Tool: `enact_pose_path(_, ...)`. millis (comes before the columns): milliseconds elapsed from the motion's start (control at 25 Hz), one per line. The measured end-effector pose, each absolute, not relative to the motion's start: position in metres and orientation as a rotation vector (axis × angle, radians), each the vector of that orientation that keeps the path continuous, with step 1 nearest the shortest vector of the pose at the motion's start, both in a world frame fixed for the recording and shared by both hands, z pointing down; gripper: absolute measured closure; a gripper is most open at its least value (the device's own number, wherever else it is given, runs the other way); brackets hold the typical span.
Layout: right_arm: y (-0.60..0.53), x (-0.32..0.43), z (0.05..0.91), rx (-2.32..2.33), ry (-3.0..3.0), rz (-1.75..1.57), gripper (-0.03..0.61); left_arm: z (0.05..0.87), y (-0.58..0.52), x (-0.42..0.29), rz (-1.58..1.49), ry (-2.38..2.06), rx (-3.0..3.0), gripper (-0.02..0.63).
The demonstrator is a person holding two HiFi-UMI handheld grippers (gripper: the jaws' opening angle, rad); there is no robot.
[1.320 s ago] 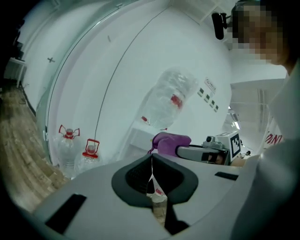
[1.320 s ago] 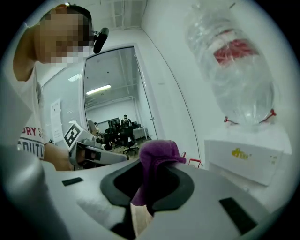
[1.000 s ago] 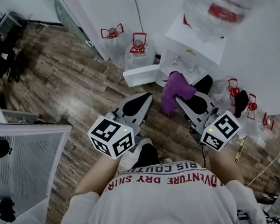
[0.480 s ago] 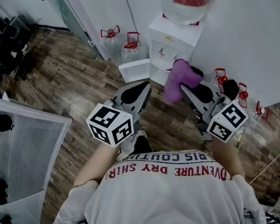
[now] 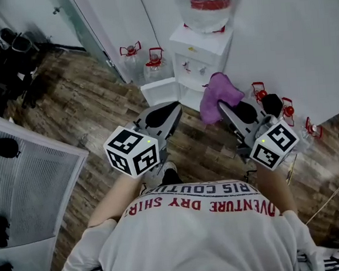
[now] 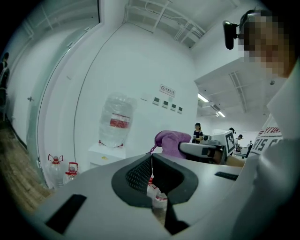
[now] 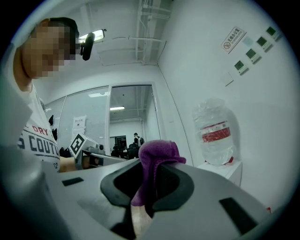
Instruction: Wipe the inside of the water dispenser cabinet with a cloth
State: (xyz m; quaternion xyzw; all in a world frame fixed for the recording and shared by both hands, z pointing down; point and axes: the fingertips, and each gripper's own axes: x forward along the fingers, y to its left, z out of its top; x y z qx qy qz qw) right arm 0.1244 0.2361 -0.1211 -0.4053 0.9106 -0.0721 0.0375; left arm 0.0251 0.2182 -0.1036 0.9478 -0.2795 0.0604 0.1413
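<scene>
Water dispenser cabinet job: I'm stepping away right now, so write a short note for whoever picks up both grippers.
Right gripper: shut on the purple cloth, which bunches above its jaws.
Left gripper: jaws together, empty.
White water dispenser stands against the wall ahead, its white lower cabinet door swung open.
Done: cloth in hand, door open.
Left: both grippers are short of the cabinet. Bring the cloth inside and wipe the interior, then probably close the door.

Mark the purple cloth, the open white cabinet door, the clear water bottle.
purple cloth (image 5: 219, 98), head view, bunched middle
open white cabinet door (image 5: 160, 91), head view, panel face
clear water bottle (image 5: 208, 4), head view, red label
</scene>
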Motion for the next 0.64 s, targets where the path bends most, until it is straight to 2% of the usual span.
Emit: enact_pose_path(640, 0.262, 0.148, -0.116, -1.288, 2.765, -0.168, 0.515, -0.099, 0.239, 0.046, 0.154, -0.784, 2.768, 0.586)
